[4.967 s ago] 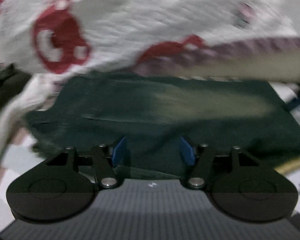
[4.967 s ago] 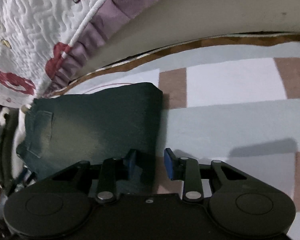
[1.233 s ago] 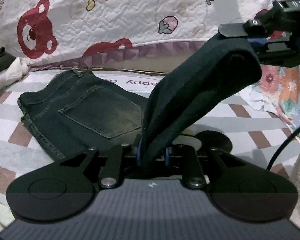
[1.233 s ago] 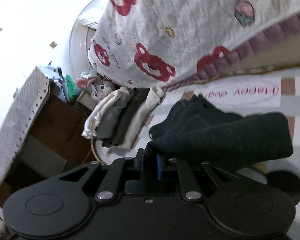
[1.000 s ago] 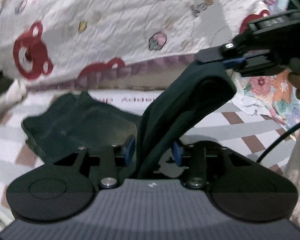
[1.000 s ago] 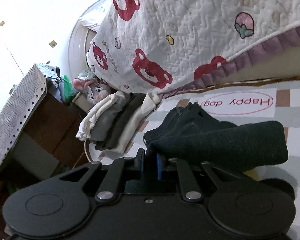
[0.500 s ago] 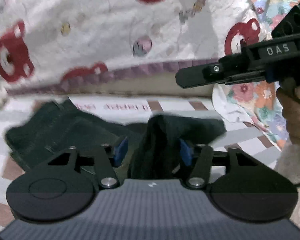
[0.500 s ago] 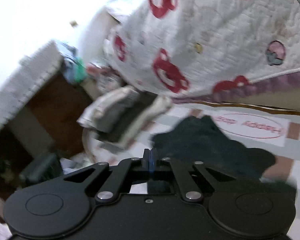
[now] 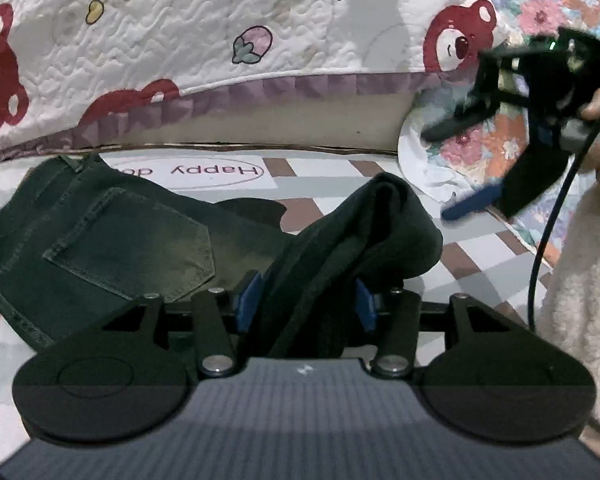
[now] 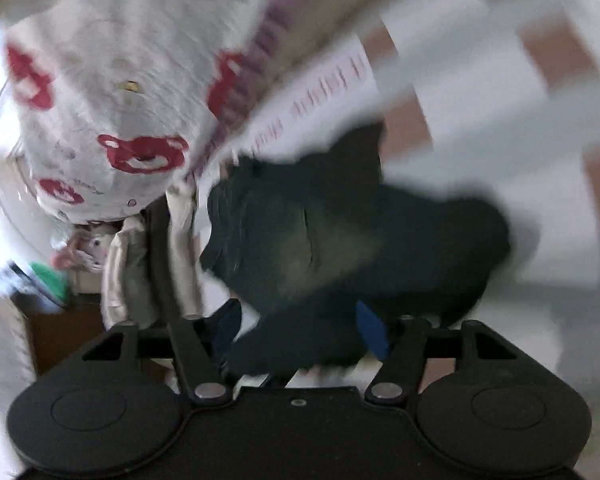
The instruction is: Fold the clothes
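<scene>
We have just let go with both grippers. A second ago each was clamped on the dark jeans, holding the leg end up in the air; now the left gripper stands with its jaws apart and the cloth merely humped between them, gripped by neither pad. The right gripper has swung away to the far right, jaws spread and empty (its own view is smeared by the motion, though blue pads show wide apart there too). The jeans lie on the checked mat, near the quilt: pocket side flat at left, the leg end dropped in a loose roll at right. We judge this fold laid over but not yet flattened.
</scene>
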A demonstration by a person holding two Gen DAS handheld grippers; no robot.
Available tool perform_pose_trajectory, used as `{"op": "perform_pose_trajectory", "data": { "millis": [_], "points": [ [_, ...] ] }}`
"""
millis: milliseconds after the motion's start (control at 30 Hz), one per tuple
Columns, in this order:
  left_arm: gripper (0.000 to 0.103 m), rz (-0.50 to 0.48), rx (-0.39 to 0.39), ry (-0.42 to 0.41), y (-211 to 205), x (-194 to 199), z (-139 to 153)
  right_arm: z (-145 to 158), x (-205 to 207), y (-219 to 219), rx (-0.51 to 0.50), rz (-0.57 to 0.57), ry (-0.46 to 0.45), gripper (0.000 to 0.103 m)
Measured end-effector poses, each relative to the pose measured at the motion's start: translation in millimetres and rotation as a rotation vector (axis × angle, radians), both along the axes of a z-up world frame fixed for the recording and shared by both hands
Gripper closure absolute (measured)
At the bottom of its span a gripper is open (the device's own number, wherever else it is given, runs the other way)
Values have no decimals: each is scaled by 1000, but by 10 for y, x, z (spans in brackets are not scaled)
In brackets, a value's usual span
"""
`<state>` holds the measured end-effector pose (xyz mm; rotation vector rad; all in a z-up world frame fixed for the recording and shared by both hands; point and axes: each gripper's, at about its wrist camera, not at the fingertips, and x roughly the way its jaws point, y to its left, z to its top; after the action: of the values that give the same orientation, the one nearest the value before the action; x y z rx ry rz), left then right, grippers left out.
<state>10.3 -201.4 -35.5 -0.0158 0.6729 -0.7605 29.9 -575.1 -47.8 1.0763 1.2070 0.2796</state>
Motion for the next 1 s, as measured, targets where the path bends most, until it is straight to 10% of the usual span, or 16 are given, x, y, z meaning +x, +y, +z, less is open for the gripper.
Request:
{"op": "perform_pose_trajectory", "data": {
  "millis": [200, 367, 467, 600, 633, 767, 1000],
  "points": [
    [54, 11, 31, -24, 24, -66, 16, -402, 72, 122, -2, -70, 182, 29],
    [42, -9, 87, -75, -51, -136, 24, -600, 61, 111, -9, -163, 163, 20],
    [40, -71, 202, -167, -211, -257, -1, -704, 53, 101, -20, -214, 142, 42],
    [42, -37, 212, -269, -319, -331, -34, -360, 150, 318, -151, -79, -118, 69],
    [56, -11, 201, -308, -307, -350, -21, -276, 159, 394, -184, -39, -175, 72],
    [80, 57, 157, -359, -192, -396, 124, 41, 172, 701, -310, 82, -374, 75],
    [84, 253, 85, -424, 243, -269, 510, 668, 523, 1284, -409, 263, -595, 78]
  ]
}}
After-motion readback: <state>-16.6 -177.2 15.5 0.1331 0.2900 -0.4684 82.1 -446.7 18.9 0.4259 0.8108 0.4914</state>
